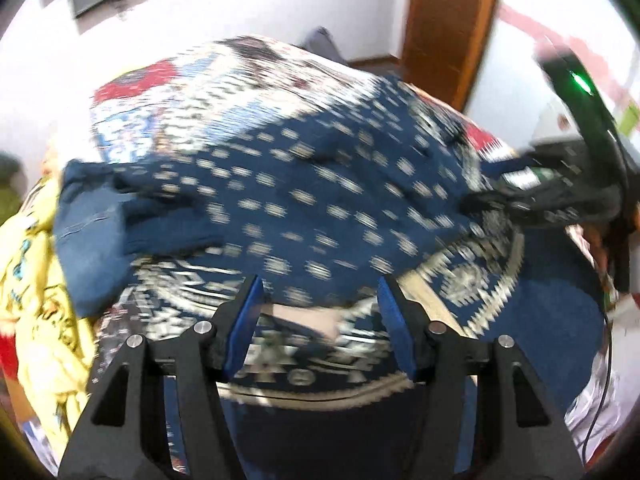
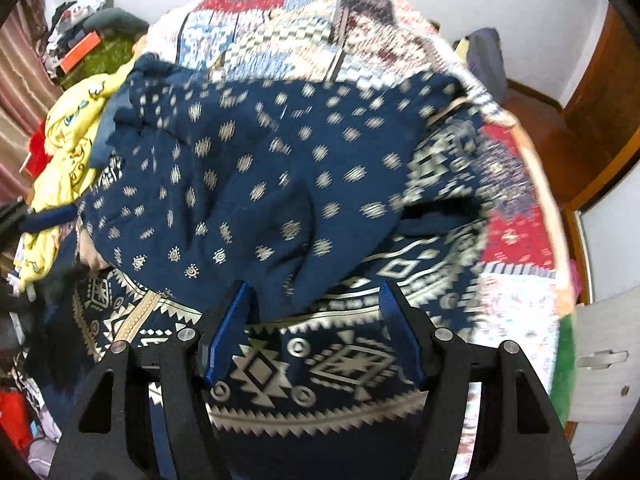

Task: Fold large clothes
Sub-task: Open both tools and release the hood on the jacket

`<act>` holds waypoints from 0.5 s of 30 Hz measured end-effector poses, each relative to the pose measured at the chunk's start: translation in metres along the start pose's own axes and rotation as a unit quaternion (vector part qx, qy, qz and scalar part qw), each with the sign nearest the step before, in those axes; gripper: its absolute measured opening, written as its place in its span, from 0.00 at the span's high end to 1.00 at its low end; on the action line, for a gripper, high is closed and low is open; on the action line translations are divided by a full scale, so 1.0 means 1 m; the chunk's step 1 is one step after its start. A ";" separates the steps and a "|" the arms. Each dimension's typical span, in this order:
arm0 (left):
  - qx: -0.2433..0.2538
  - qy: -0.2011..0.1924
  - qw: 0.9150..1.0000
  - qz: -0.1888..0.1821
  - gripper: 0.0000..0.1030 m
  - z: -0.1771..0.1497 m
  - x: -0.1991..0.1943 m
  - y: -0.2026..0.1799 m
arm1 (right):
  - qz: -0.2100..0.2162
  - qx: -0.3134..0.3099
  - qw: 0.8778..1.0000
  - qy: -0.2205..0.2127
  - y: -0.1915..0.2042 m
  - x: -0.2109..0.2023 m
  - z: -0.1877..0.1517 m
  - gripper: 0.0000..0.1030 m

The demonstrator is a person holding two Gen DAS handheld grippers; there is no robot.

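A large navy garment [image 1: 320, 200] with small cream motifs and a broad cream geometric border lies crumpled on a patchwork quilt [image 1: 240, 92]. My left gripper [image 1: 319, 282] hovers over its bordered edge, blue pads wide apart and open, pressing nothing. The right gripper's black housing [image 1: 560, 192] shows at the garment's right side. In the right wrist view the same garment [image 2: 260, 180] fills the middle. My right gripper [image 2: 314, 286] stands open above the border, with a loose fold beside its left pad [image 2: 224, 332]. Both views are blurred.
A yellow printed garment [image 2: 68, 152] lies bunched to the left of the navy one. The quilt [image 2: 516, 236] covers a bed. A wooden door frame [image 1: 448, 20] stands behind, and a white cabinet [image 2: 608, 360] sits at the right. Clutter [image 2: 80, 40] is piled at the back left.
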State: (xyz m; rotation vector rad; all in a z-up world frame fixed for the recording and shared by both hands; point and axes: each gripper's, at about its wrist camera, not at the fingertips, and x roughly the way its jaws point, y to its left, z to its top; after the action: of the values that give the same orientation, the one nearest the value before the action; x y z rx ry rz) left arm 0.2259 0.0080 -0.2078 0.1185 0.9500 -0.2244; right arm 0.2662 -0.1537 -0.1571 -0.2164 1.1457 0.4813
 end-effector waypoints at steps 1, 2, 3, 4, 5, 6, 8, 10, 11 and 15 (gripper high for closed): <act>-0.020 -0.008 1.000 0.009 0.42 0.004 -0.006 0.012 | -0.003 0.002 1.000 -0.010 -0.004 -0.007 0.002 0.39; -0.039 -0.015 0.999 0.016 0.40 0.007 -0.011 0.026 | -0.005 0.004 1.000 -0.018 -0.008 -0.011 0.003 0.39; -0.053 -0.022 0.998 0.022 0.39 0.010 -0.015 0.037 | -0.007 0.008 1.000 -0.028 -0.013 -0.018 0.005 0.39; -0.069 -0.029 0.997 0.031 0.39 0.015 -0.018 0.050 | -0.008 0.015 0.999 -0.040 -0.019 -0.025 0.008 0.39; -0.089 -0.036 0.994 0.044 0.39 0.019 -0.022 0.067 | -0.008 0.020 0.999 -0.048 -0.024 -0.030 0.011 0.39; -0.103 -0.039 0.993 0.052 0.39 0.023 -0.024 0.079 | -0.008 0.029 0.998 -0.059 -0.033 -0.037 0.014 0.39; -0.136 -0.044 0.988 0.057 0.39 0.027 -0.026 0.107 | -0.012 0.040 0.997 -0.072 -0.038 -0.043 0.021 0.39; -0.156 -0.043 0.985 0.062 0.39 0.030 -0.022 0.130 | -0.015 0.053 0.995 -0.081 -0.050 -0.044 0.029 0.39; -0.164 -0.037 0.983 0.070 0.39 0.030 -0.019 0.141 | -0.016 0.056 0.995 -0.082 -0.053 -0.042 0.032 0.39; -0.187 -0.021 0.979 0.073 0.39 0.029 0.004 0.169 | -0.037 0.064 0.995 -0.065 -0.066 -0.020 0.042 0.38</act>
State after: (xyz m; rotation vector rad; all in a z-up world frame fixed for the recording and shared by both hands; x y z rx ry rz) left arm 0.2919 0.1661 -0.1936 -0.1612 0.9218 0.0888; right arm 0.3252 -0.2000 -0.1276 -0.1143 1.0329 0.3511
